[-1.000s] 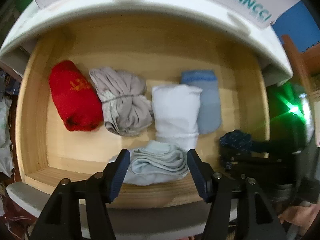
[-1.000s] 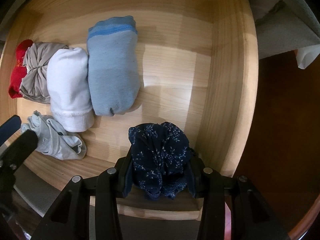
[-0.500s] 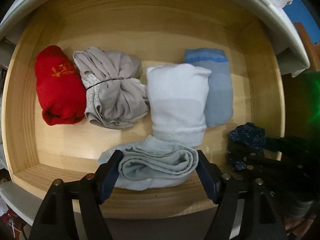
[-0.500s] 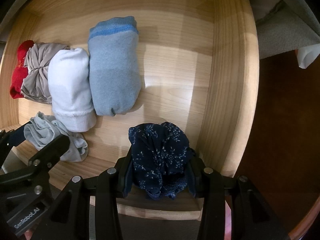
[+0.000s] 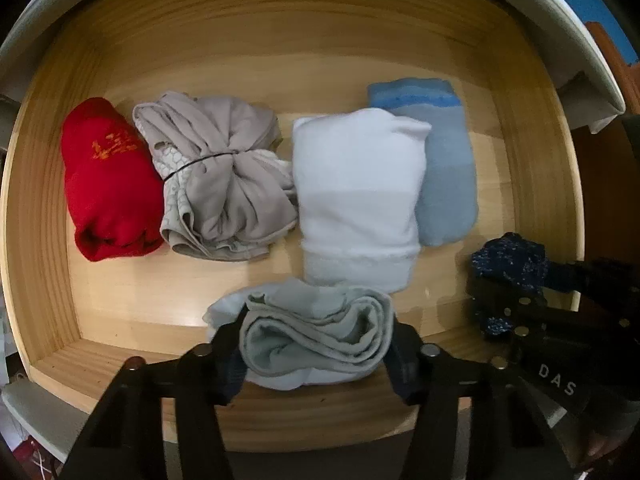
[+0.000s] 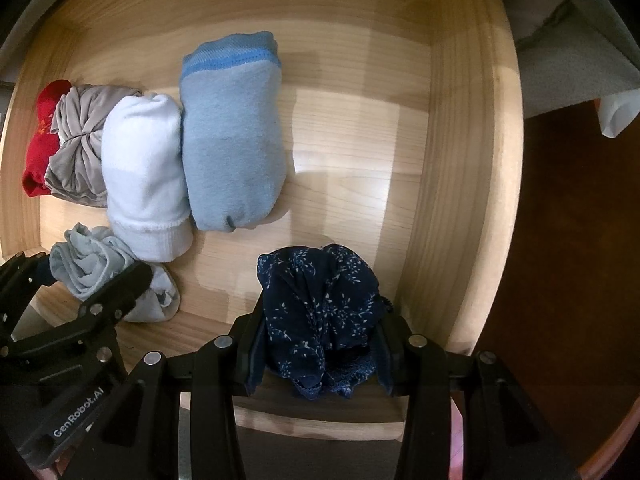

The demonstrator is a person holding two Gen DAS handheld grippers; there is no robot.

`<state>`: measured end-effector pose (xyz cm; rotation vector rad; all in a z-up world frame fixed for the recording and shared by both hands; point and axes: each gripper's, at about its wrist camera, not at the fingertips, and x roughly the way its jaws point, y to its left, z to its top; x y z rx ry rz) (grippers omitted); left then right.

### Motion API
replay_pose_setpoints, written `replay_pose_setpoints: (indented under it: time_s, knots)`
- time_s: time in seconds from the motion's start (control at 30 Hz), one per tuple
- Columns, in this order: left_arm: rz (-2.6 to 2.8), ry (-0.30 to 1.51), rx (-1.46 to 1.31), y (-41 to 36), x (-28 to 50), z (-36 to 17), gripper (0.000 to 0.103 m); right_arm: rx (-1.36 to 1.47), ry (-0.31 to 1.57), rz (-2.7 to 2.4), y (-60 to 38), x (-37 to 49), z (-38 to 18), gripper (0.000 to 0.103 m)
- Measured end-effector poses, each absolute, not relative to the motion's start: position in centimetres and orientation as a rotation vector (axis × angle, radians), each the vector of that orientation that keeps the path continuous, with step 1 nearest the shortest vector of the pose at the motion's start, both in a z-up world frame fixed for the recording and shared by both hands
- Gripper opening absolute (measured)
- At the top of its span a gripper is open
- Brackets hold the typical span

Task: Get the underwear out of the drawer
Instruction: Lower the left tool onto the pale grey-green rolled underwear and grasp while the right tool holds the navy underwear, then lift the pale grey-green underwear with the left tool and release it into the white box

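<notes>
The left hand-held gripper (image 5: 316,344) has come down and is closing around the pale grey underwear (image 5: 312,336); the right hand-held gripper (image 6: 320,344) stays clamped on the navy underwear (image 6: 320,312), so both pieces look almost ready to lift from the drawer (image 5: 280,40).

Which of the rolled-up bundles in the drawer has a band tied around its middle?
The beige-grey bundle, second from the left in the back row, between the red roll and the white roll. A thin dark band cinches its middle; the others are simply rolled or crumpled.
</notes>
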<state>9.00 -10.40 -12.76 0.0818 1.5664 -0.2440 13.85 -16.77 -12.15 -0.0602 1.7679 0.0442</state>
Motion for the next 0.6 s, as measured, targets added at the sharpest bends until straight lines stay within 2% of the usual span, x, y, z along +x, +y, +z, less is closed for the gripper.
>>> replay_pose_setpoints:
  time_s: [0.2,0.6]
  knots:
    - [-0.270,1.562,0.066,-9.8,9.2,-11.7,0.045,-0.049,1.766,0.046,-17.0,13.8,-12.2,0.041]
    - [-0.306,1.474,0.076,-8.4,7.8,-7.3,0.045,-0.052,1.767,0.045,-17.0,13.7,-12.3,0.041]
